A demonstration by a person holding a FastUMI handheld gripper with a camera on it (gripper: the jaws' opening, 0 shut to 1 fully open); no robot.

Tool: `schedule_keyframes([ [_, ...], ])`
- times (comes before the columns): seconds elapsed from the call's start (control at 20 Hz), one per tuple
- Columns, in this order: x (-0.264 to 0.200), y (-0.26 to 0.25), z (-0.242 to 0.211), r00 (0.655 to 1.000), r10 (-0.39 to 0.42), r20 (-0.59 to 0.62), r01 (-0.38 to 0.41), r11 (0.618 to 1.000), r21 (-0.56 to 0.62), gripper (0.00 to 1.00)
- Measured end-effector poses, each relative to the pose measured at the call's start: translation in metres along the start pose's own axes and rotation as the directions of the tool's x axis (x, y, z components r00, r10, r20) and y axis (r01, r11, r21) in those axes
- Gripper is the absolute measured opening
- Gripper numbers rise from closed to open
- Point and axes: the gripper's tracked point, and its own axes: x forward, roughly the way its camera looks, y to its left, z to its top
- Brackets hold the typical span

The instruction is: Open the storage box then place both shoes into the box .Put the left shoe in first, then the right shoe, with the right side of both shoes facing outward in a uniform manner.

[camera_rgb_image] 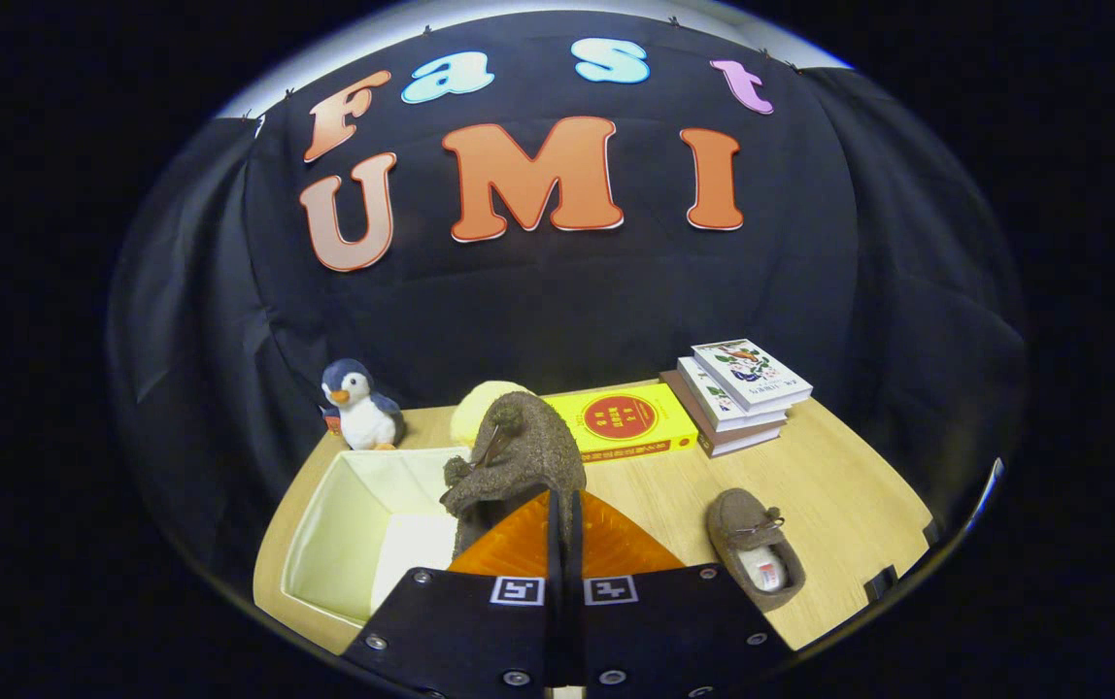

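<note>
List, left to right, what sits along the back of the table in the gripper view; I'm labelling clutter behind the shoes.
Penguin toy → pale yellow round thing, partly hidden behind the held shoe → yellow box → stack of books.

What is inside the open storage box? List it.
The storage box shows bare cream walls and floor. The gripper, shut on a brown shoe, covers its right corner, so that part is hidden.

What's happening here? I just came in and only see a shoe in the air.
A handheld gripper has its fingers closed on a brown fuzzy slipper shoe, held up beside the open cream fabric storage box. The matching second brown slipper lies on the light wooden table on the gripper's other side, not yet picked up. The box looks empty so far.
</note>
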Motion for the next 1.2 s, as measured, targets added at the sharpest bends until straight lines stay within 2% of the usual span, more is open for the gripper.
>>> schedule_keyframes([
  [0.2, 0.007, 0.063, -0.007, 0.998, 0.066, -0.017, -0.066, 0.998, 0.012, 0.0],
  [0.35, 0.019, 0.109, -0.033, 0.992, 0.11, -0.064, -0.109, 0.994, 0.018, 0.0],
  [0.55, 0.038, 0.149, -0.073, 0.982, 0.126, -0.141, -0.122, 0.992, 0.032, 0.01],
  [0.75, 0.049, 0.175, -0.114, 0.967, 0.131, -0.217, -0.129, 0.991, 0.026, 0.01],
  [0.85, 0.049, 0.177, -0.124, 0.966, 0.116, -0.231, -0.121, 0.993, -0.007, 0.02],
  [1.05, 0.047, 0.169, -0.128, 0.957, 0.122, -0.262, -0.127, 0.992, 0.0, 0.04],
  [1.15, 0.044, 0.164, -0.115, 0.968, 0.122, -0.218, -0.128, 0.992, -0.015, 0.22],
  [1.2, 0.041, 0.162, -0.108, 0.971, 0.128, -0.201, -0.136, 0.99, -0.025, 0.34],
])
